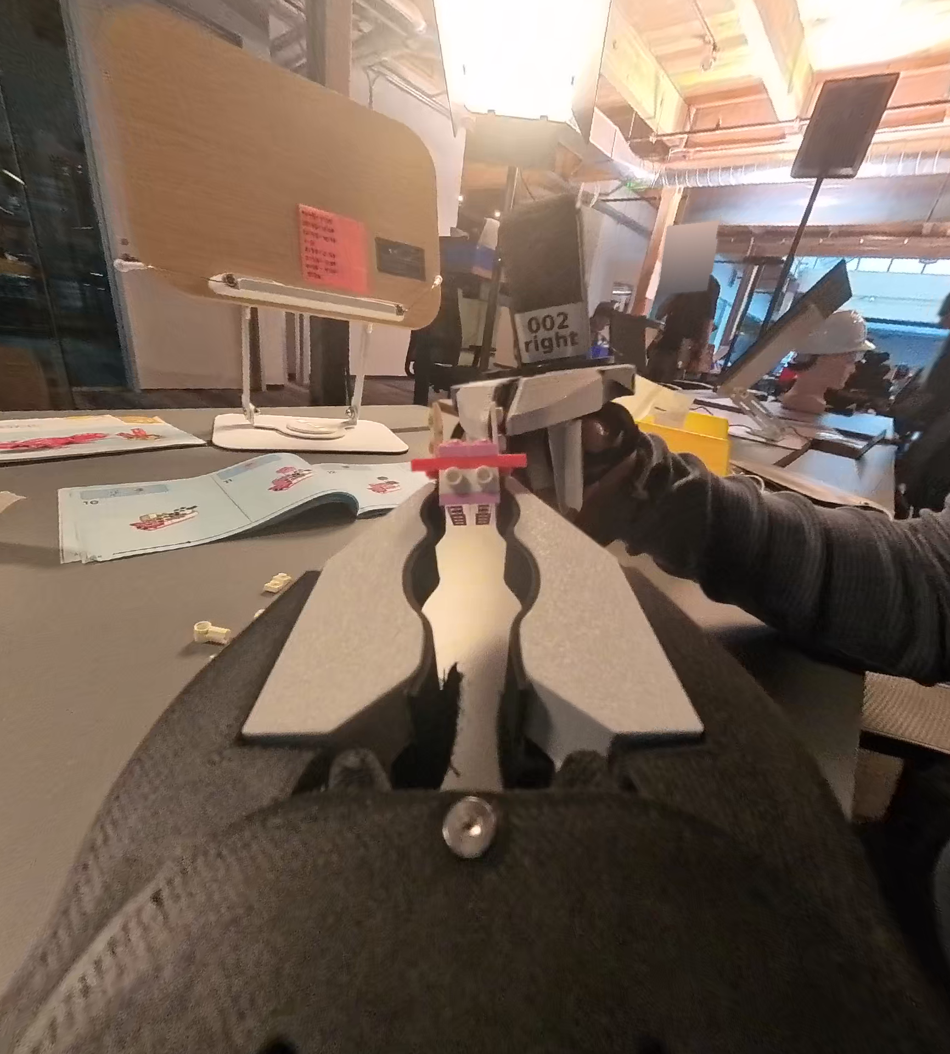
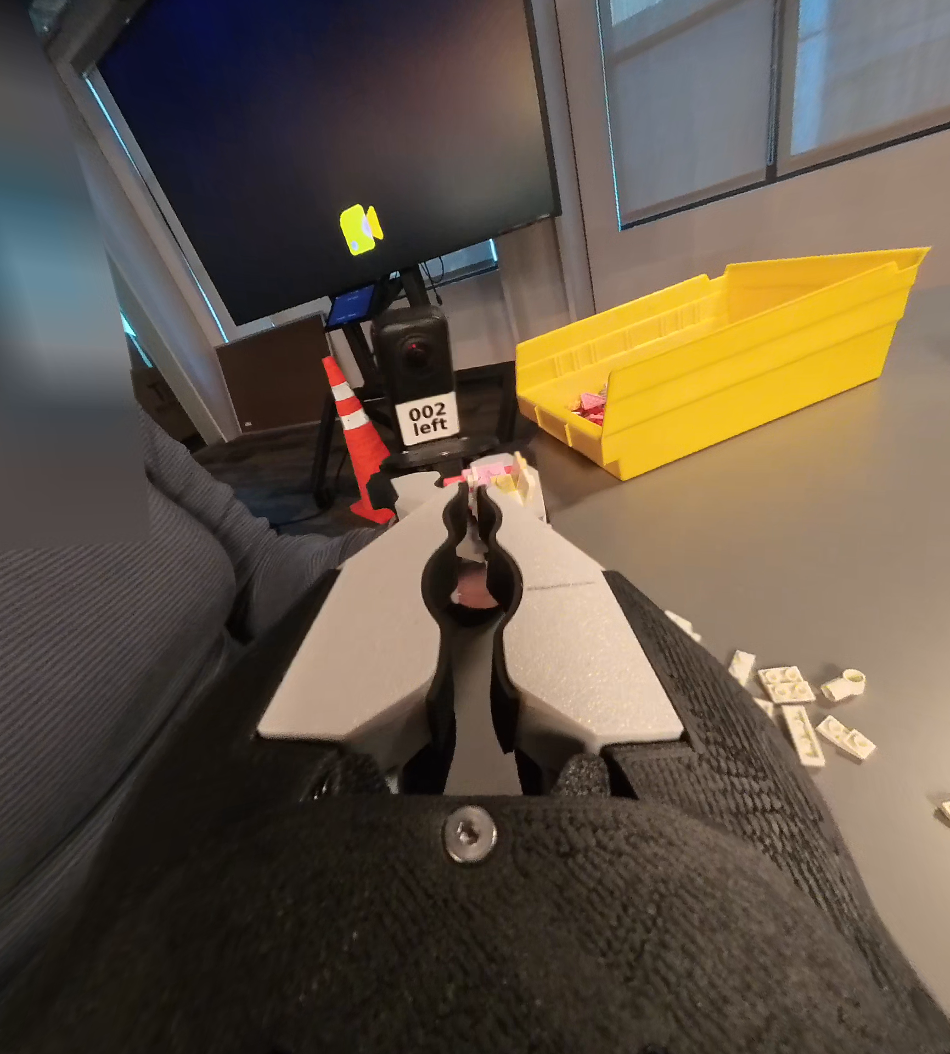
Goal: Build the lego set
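While our left claw squeezes a small brick model of purple, white and red bricks between its two tips, our right claw comes at the same model from the other side. Its two tips sit very close together, pinched on a thin white piece at the model's edge. The model is up in the air above the grey table, held between our two claws. Near the right claw we count about seven loose cream pieces on the table and one yellow bin. Near the left claw lie one open booklet and two small cream bits.
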`<state>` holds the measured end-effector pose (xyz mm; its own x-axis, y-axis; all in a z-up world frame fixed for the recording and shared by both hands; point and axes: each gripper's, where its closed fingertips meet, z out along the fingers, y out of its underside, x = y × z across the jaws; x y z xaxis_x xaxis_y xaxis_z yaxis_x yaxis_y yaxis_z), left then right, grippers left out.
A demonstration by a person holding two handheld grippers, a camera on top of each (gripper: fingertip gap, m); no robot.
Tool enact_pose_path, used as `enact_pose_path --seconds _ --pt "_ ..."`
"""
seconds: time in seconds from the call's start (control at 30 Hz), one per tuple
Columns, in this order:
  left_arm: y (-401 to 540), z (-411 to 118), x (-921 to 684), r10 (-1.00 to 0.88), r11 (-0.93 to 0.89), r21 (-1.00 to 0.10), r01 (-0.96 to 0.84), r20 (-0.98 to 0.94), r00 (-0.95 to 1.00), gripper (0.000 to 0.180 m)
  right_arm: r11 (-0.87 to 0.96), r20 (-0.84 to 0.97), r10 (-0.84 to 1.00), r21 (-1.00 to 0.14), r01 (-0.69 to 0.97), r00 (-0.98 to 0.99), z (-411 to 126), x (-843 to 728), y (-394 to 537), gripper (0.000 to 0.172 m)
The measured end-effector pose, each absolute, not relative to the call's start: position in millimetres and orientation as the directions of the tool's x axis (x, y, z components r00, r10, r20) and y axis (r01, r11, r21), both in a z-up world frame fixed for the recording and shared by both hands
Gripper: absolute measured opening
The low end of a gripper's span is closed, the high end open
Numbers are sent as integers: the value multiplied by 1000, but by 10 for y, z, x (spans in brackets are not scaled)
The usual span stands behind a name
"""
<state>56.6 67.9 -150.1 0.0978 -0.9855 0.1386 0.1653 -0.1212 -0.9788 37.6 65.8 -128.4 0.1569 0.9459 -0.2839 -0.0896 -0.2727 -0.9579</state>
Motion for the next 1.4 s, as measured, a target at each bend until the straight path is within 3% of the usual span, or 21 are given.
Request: enact_pose_path --seconds 0.23,0.47,0.9,1.4 --pt "684 -1476 541 -986 -37 -985 170 64 156 15 -353 -379 921 -909 -220 93 -1254 371 652 1" --pt "682 -1493 548 -983 0 -989 146 27 181 15 -312 -345 934 -915 -257 96 -1271 375 625 1" --pt "513 -1520 603 -997 -11 -992 127 20 69 15 -195 -207 978 -960 -202 41 -1310 436 463 0" --pt "545 -1561 641 -992 43 -995 91 -32 122 16 -147 -158 980 -984 -98 124 -1406 516 481 0"
